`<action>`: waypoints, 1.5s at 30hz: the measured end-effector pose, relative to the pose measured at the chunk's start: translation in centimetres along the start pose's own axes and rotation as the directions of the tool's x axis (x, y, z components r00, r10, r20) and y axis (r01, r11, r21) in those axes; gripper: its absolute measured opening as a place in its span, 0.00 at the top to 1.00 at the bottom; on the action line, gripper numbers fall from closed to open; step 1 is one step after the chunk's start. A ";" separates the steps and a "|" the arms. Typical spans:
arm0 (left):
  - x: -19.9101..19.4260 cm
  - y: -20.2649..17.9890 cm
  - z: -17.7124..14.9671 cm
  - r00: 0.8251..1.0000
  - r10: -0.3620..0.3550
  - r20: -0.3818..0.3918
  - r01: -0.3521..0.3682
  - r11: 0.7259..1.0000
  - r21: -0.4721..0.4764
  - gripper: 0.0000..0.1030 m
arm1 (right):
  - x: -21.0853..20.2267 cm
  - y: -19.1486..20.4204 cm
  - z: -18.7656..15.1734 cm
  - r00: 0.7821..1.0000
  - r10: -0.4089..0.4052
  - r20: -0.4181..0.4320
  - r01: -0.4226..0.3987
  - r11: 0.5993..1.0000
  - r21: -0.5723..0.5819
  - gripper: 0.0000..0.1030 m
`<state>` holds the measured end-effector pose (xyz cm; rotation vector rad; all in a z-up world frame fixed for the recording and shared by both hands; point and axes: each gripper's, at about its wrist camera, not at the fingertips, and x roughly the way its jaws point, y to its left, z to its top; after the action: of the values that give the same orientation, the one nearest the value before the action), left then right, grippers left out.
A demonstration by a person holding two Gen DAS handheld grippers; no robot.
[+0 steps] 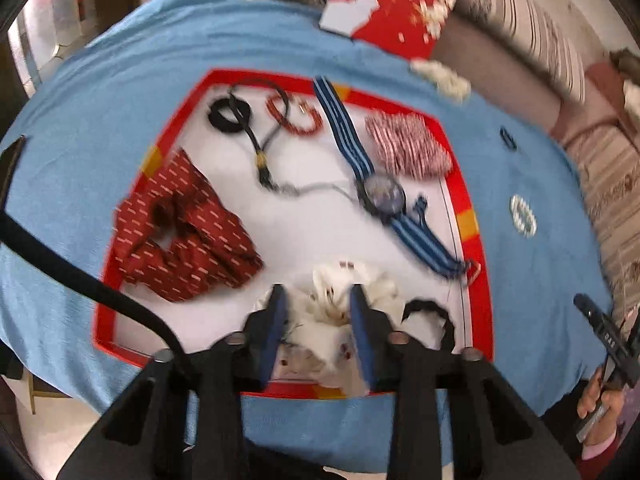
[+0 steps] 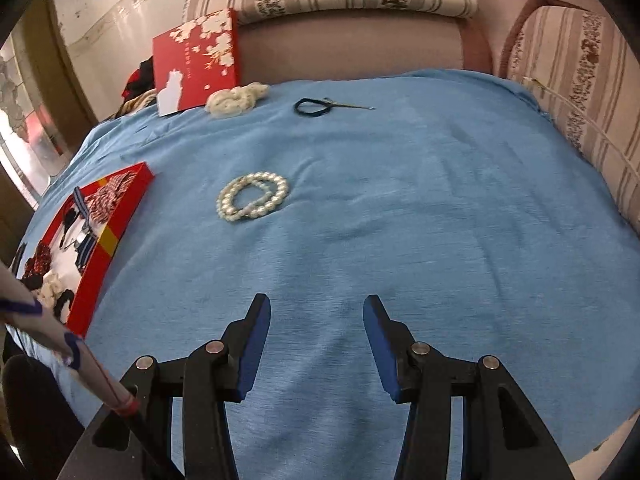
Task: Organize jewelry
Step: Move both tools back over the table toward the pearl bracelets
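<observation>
Your left gripper hangs over the near end of the red tray, its fingers on either side of the white scrunchie; the picture is smeared there, so you cannot tell whether they pinch the cloth or merely straddle it. Your right gripper is released, fingers apart over bare blue cloth covering the counter. The pearl bracelet lies flat ahead of those fingers and a little to their left, between them and the tray, so the right hand is the nearer one. A dark hair tie lies farther back, near the white scrunchie by the red box.
</observation>
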<state>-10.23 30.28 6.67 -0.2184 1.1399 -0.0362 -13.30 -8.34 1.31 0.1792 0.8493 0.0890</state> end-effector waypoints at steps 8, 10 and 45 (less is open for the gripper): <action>0.4 -1.9 0.7 0.998 0.052 0.031 -0.051 0.999 -0.003 0.78 | 0.1 -0.5 0.1 0.999 0.037 0.012 -0.038 0.999 0.016 0.49; -1.3 -2.1 0.6 0.992 0.091 0.083 -0.091 0.996 -0.001 0.78 | -0.1 -1.5 0.4 0.999 0.034 0.023 -0.035 0.999 0.032 0.49; 0.6 -14.6 -0.7 0.978 -0.192 0.081 0.183 0.978 0.105 0.53 | 0.7 -5.0 5.8 0.992 0.089 0.091 -0.096 0.992 0.080 0.89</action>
<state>-9.40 15.84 8.66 -0.2386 1.0212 -0.2461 -8.43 -13.84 3.60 0.2994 0.7581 0.1316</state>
